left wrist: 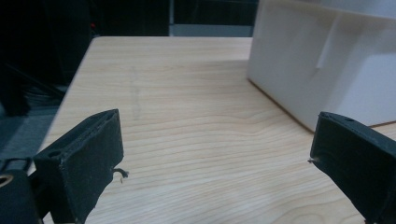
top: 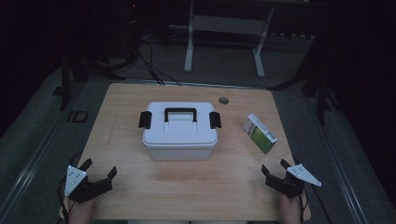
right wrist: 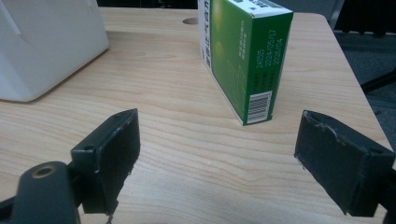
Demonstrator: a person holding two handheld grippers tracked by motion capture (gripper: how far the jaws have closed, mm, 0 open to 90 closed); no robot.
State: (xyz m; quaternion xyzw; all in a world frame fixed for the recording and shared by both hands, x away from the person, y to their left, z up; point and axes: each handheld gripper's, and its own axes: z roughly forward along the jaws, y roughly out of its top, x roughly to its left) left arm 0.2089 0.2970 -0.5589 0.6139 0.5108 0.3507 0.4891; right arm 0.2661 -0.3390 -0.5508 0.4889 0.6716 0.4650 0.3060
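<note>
nothing is started yet: your left claw (top: 99,171) and right claw (top: 275,169) gape empty near the white bin (top: 180,132), latched shut, green carton (top: 259,133) just beside it.

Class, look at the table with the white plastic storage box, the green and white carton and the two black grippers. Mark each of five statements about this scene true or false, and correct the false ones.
1. The white plastic storage box has its lid on, black handle lying flat. True.
2. The green and white cardboard carton sits on top of the box. False: it stands on the wooden table, to the box's right.
3. The left gripper has open, empty jaws. True.
4. The right gripper grips the carton. False: it is open, short of the carton.
5. Both black side latches are missing. False: one sits at each end.
</note>
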